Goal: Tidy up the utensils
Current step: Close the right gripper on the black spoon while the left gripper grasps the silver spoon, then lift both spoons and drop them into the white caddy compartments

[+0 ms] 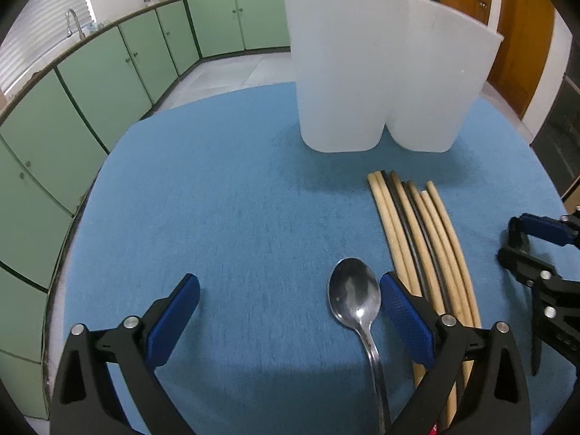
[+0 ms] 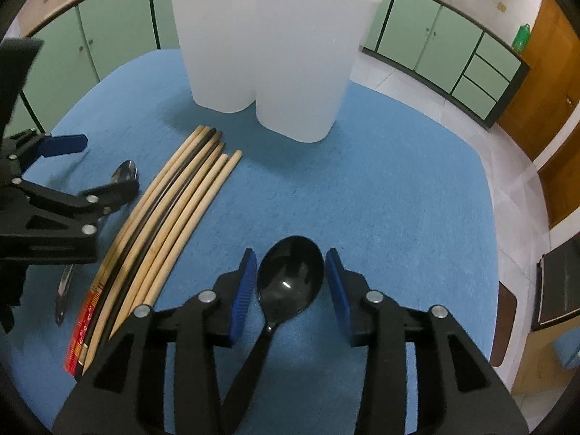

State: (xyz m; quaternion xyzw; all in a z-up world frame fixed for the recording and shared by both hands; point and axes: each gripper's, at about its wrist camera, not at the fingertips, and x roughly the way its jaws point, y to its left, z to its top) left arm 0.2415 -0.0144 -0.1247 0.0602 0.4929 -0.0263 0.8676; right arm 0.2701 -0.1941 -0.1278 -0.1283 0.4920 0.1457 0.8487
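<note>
Green cabinets (image 1: 108,72) are lining the walls beneath a dark counter edge; a wooden door (image 1: 522,40) is standing right, pale floor tiles (image 1: 232,72) reflecting light, blinds (image 1: 40,36) covering a window.

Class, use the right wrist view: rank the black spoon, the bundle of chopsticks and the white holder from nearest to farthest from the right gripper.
1. black spoon: its bowl lies between the open fingers of the right gripper.
2. chopsticks: to the left, on the blue cloth.
3. white holder: straight ahead at the table's far side.
</note>
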